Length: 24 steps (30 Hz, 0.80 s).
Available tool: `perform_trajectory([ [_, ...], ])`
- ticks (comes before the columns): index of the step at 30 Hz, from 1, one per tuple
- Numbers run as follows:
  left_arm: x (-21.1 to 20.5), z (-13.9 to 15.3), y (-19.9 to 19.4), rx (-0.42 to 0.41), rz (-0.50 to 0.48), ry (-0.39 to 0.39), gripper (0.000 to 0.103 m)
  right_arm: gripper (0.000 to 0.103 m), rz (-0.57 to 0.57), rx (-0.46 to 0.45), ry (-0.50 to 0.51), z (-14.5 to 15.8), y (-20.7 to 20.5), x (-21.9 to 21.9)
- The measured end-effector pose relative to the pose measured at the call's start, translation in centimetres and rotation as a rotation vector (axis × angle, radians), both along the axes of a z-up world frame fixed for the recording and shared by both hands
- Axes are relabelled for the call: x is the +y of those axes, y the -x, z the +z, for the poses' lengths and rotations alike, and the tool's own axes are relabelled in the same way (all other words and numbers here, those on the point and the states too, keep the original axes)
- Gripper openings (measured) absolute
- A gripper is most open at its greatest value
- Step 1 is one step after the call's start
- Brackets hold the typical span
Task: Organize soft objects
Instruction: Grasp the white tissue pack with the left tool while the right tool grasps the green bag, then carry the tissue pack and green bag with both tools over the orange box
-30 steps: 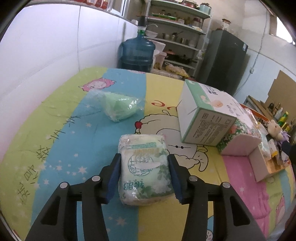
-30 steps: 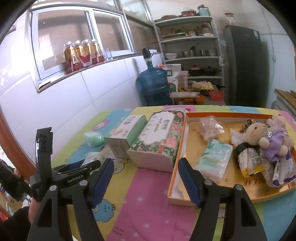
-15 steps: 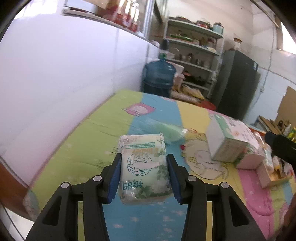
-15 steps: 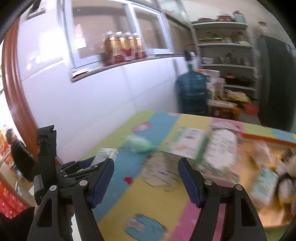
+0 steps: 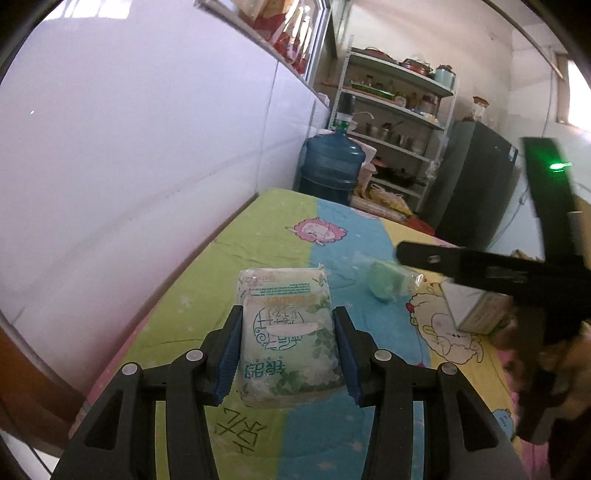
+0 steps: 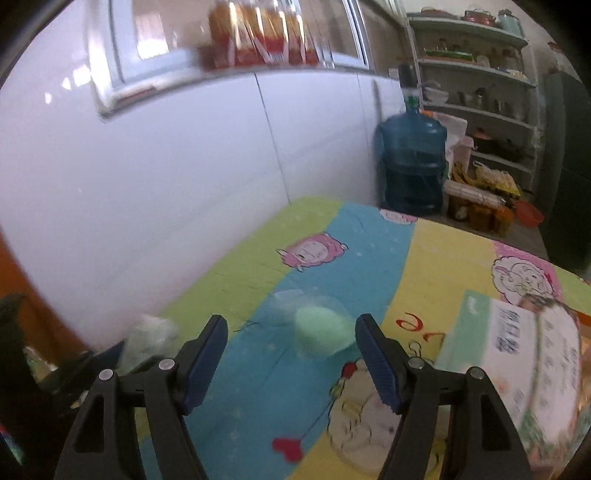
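Green soft bundle (image 6: 323,330) in clear wrap lies on the cartoon-print bed cover (image 6: 436,258), centre frame, just ahead of the right claw (image 6: 291,354), whose jaws stand apart, empty; left claw (image 5: 288,354) grips a tissue pack (image 5: 286,332).

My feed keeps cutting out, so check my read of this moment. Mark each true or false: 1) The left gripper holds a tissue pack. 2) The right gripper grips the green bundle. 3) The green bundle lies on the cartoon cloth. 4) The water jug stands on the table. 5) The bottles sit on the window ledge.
1) The left gripper holds a tissue pack: true.
2) The right gripper grips the green bundle: false; its jaws stand open and empty, the bundle beyond them.
3) The bundle lies on the cartoon cloth: true.
4) The water jug stands on the table: false; it stands behind it.
5) The bottles sit on the window ledge: true.
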<state>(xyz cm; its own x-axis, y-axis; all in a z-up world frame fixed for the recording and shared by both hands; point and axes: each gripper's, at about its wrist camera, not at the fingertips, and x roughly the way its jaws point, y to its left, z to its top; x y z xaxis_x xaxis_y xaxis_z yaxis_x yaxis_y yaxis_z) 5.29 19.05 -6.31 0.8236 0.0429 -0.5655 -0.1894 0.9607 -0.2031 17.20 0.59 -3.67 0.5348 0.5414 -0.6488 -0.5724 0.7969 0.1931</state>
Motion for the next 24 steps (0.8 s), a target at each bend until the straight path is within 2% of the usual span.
perform_trajectory([
  [5, 0.6, -0.5, -0.5, -0.009, -0.041, 0.025, 0.049, 0.071, -0.036, 0.062, 0.081, -2.2, -2.2, 1.5],
  [12, 1.2, -1.4, -1.0, -0.006, -0.063, 0.075, 0.049, 0.071, -0.066, 0.059, 0.194, -4.1, -2.7, 3.1],
  [14, 1.4, -1.7, -1.1, -0.003, -0.062, 0.074, 0.049, 0.053, -0.082, 0.045, 0.209, -4.3, -2.6, 3.2],
  [15, 1.4, -1.7, -1.2, -0.002, -0.064, 0.076, 0.049, 0.048, -0.087, 0.046, 0.206, -4.3, -2.7, 3.2],
  [24, 1.3, -1.9, -1.4, 0.001, -0.073, 0.087, 0.049, 0.044, -0.083, 0.043, 0.175, -3.9, -2.2, 3.3],
])
